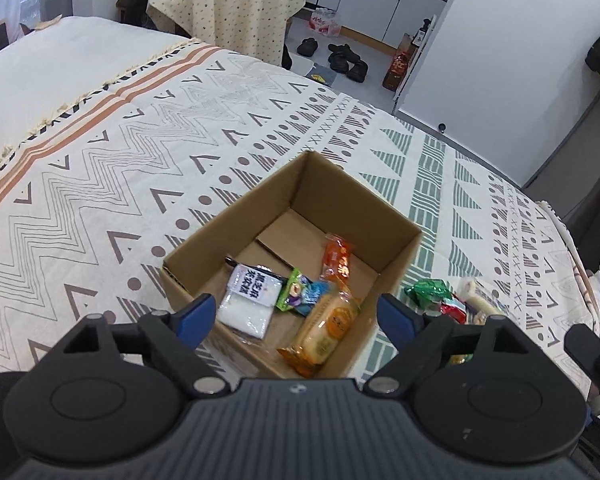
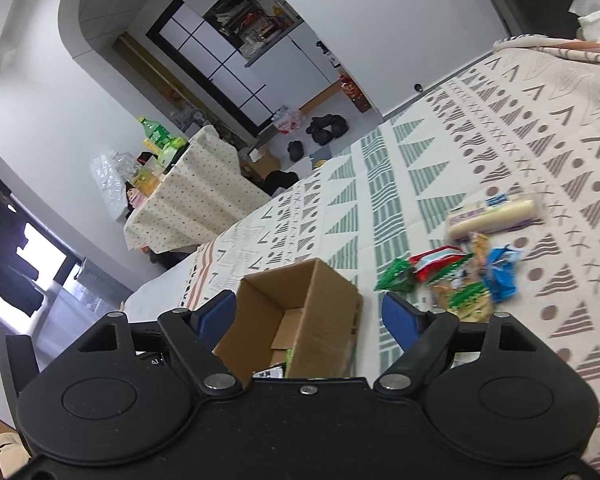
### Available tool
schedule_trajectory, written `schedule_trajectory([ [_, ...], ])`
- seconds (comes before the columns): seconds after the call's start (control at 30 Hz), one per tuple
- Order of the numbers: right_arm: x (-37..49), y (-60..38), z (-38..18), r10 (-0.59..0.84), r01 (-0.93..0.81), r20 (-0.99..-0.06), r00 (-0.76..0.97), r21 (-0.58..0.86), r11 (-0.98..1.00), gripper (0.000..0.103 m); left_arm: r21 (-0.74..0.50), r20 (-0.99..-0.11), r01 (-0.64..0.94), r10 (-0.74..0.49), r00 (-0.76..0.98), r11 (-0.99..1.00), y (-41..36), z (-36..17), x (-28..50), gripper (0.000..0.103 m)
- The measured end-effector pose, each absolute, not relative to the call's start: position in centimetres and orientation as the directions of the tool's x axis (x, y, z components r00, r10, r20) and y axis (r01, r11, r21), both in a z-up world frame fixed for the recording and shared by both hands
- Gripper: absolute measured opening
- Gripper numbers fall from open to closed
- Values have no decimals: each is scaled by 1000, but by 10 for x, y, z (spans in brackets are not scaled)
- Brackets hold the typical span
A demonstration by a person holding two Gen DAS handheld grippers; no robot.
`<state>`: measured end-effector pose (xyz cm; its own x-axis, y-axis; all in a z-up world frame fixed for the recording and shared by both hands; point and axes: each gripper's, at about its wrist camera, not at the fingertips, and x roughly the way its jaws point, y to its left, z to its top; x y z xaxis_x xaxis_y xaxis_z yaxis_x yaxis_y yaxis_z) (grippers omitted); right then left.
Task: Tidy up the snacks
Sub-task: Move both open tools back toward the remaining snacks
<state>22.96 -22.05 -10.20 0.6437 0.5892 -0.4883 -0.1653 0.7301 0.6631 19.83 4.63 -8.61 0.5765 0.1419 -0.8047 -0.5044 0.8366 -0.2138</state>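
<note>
Though below spread tongs, box

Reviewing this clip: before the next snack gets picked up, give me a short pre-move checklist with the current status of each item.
1. Left gripper open, nothing between the jaws: ok.
2. Right gripper open and empty: ok.
3. Cardboard box upright, top open, free space inside: ok.
4. Snacks already inside lie flat, such as the white packet and the orange-wrapped cake: ok.
5. Loose snack pile on the bedspread beside the box, unobstructed: ok.
6. All snacks boxed: not ok.
</note>
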Motion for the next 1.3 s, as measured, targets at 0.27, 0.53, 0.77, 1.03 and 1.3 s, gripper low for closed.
schedule_trajectory([
  [0.27, 227, -250, -99, 572, -143, -487, 661, 665, 733, 90, -197, -791, -494, 160, 590, 847, 24, -82, 198, 96],
  [0.53, 228, -270, -100, 546, -115, -512, 664, 651, 750, 91, -198, -782, -447, 134, 608, 872, 3, -82, 202, 103],
  [0.77, 230, -284, -105, 536, -89, -539, 650, 646, 758, 97, -213, -780, -403, 93, 618, 890, -15, -85, 207, 103],
  [1.03, 234, -300, -110, 520, -54, -552, 652, 651, 757, 102, -238, -786, -358, 38, 617, 903, -32, -93, 217, 103],
  [1.3, 240, -312, -120, 498, -2, -575, 649, 653, 757, 103, -238, -816, -341, 3, 578, 909, -44, -105, 230, 103],
])
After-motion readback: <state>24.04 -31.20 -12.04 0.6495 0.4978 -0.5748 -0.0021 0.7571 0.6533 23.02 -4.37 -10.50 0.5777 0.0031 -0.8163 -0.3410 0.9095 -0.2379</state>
